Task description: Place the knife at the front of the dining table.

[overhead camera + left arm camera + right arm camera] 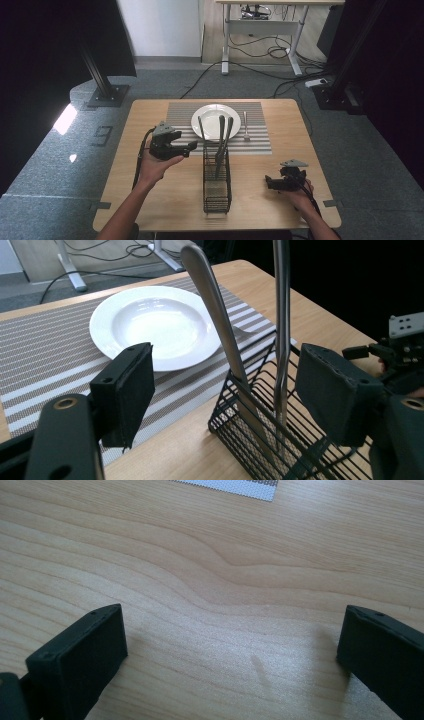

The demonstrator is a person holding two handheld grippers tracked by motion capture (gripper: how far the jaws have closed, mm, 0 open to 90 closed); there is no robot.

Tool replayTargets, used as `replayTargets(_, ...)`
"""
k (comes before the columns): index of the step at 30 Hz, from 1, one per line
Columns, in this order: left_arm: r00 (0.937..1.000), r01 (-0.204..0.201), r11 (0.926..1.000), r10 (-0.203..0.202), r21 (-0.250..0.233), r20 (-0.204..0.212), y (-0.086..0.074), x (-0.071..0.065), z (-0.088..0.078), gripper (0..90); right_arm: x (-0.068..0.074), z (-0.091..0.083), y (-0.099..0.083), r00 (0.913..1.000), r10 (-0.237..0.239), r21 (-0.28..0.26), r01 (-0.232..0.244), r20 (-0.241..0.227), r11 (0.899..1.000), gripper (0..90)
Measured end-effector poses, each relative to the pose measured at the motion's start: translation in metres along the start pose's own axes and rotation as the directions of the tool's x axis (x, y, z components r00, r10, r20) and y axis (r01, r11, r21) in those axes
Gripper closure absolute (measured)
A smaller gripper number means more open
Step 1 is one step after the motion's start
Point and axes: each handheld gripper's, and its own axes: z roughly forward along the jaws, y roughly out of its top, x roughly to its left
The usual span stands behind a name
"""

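A black wire cutlery basket [217,195] stands mid-table with several metal utensils [222,135] upright in its far end. Behind it a white plate [212,112] lies on a striped placemat [180,112], and a fork [245,125] lies to the plate's right. My left gripper [189,147] hovers just left of the basket, open, pointing at the utensil handles. In the left gripper view a broad handle [215,305] and a thin one [281,315] rise from the basket [240,415] between the open pads [127,390], untouched. My right gripper [270,181] rests open at the front right.
The right gripper [230,650] looks down on bare wood, with a corner of the placemat [225,485] at the top edge. The plate [150,325] is bare. Beyond the table stand black frame posts [102,75], a desk and floor cables.
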Motion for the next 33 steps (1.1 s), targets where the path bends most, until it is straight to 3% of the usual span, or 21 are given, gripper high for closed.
replayTargets(6, 0.9997, -0.004, 0.9997, 0.005, 0.022, -0.024, 0.008, 0.002, 0.016, 27.1, 0.0, 0.0, 0.0, 1.0, -0.001, -0.002, 0.001, -0.002, 1.0, 0.0)
replayTargets(20, 0.9995, -0.019, 0.9984, 0.021, 0.052, -0.025, 0.028, -0.004, 0.052, 37.2, 0.0, 0.001, 0.0, 1.0, -0.005, -0.002, 0.005, -0.004, 1.0, 0.0)
replayTargets(33, 0.9997, 0.013, 0.9971, -0.011, 0.075, -0.023, 0.027, -0.002, 0.071, 60.1, 0.0, 0.001, 0.001, 1.0, -0.008, -0.002, 0.008, -0.005, 1.0, 0.0)
